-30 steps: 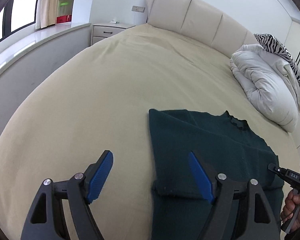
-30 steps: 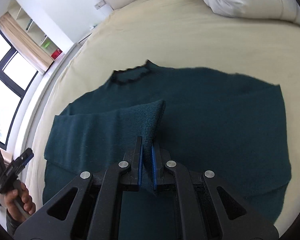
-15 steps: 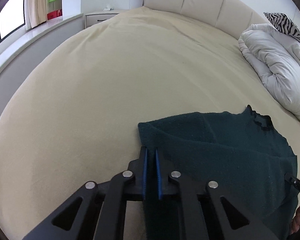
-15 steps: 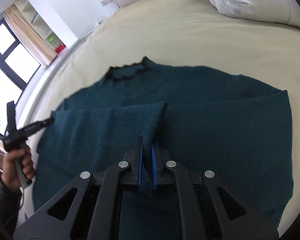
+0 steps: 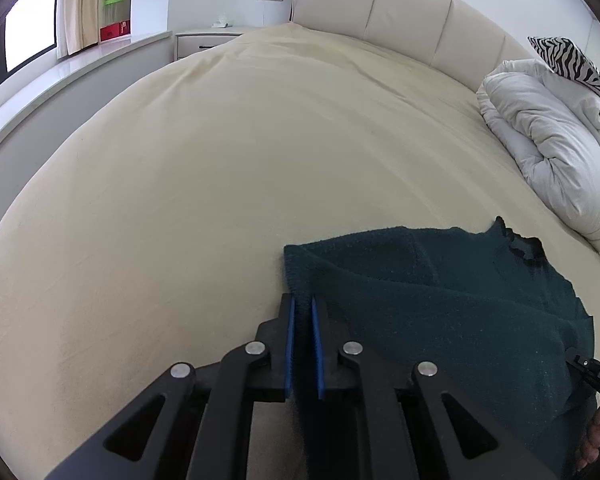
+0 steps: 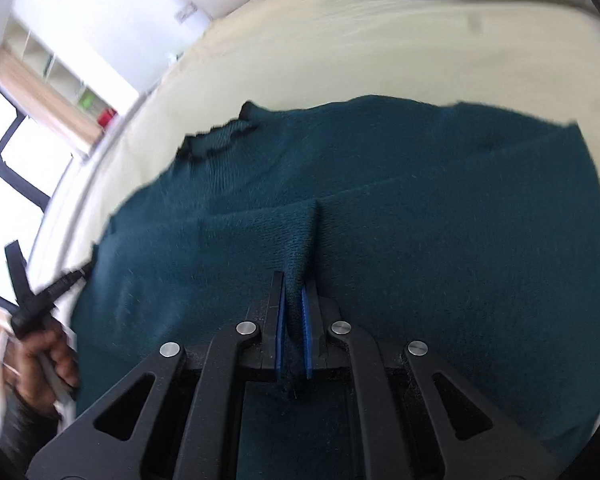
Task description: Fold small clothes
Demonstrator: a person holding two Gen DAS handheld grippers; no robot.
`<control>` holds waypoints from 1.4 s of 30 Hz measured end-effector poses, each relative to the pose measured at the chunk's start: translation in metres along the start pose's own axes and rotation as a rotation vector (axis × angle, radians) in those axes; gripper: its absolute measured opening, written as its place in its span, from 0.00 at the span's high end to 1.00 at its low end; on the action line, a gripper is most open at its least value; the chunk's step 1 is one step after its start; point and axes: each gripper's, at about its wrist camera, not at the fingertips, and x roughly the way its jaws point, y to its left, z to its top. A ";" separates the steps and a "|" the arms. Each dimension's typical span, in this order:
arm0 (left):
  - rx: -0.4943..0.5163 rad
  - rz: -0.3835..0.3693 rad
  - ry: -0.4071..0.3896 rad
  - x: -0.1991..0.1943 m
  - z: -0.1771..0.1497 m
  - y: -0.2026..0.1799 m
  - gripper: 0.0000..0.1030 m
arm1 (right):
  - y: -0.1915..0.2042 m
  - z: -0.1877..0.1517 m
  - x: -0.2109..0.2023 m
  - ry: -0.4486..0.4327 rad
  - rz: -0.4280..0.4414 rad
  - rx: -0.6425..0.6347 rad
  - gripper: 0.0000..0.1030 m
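Observation:
A dark teal knit sweater (image 5: pixel 440 292) lies flat on the beige bed (image 5: pixel 220 160), its neck toward the headboard. My left gripper (image 5: pixel 302 300) has its blue pads nearly together on the sweater's left folded edge, with knit between them; its jaws are opening slightly. My right gripper (image 6: pixel 296 280) is shut on the cuff of a sleeve (image 6: pixel 220 248) that is folded across the sweater (image 6: pixel 440 208). In the right wrist view the left gripper (image 6: pixel 40 292) and the hand holding it show at the sweater's left edge. That view is blurred.
A rolled white duvet (image 5: pixel 548 140) and a zebra-print pillow (image 5: pixel 572 60) lie at the bed's right, near the padded headboard (image 5: pixel 400 20). A nightstand (image 5: pixel 204 40) and a window ledge (image 5: pixel 60 80) stand to the left. Bare sheet stretches ahead and to the left of the sweater.
My left gripper went from wide open above the sweater's left edge to closed on that edge, moving forward and down. The right gripper sank a little with the sleeve cuff still in it.

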 end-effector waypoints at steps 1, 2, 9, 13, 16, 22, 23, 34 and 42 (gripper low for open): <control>-0.014 0.001 -0.002 -0.005 -0.001 0.003 0.85 | 0.002 0.001 -0.001 0.001 -0.005 -0.004 0.94; -0.031 -0.011 -0.008 -0.013 -0.002 0.007 0.85 | 0.005 0.001 -0.003 0.003 -0.009 -0.010 0.94; 0.019 -0.008 -0.016 -0.051 -0.030 0.007 0.67 | 0.017 0.000 -0.038 -0.043 0.029 0.010 0.85; 0.115 0.077 0.006 -0.041 -0.048 -0.005 0.67 | 0.024 -0.014 -0.021 0.036 -0.073 -0.049 0.85; 0.132 0.089 -0.001 -0.039 -0.050 -0.005 0.78 | 0.025 -0.020 -0.023 0.020 -0.085 -0.063 0.85; 0.149 0.122 0.006 -0.037 -0.056 -0.001 0.99 | 0.030 -0.021 -0.041 -0.005 -0.120 -0.061 0.97; 0.153 0.127 0.004 -0.038 -0.056 -0.002 0.99 | 0.031 -0.023 -0.046 -0.015 -0.114 -0.057 0.97; 0.127 0.084 -0.049 -0.062 -0.062 -0.003 0.99 | -0.018 -0.026 -0.052 -0.036 -0.020 0.129 0.91; 0.155 -0.060 -0.101 -0.137 -0.109 0.002 0.36 | -0.018 -0.062 -0.139 -0.232 -0.055 0.095 0.53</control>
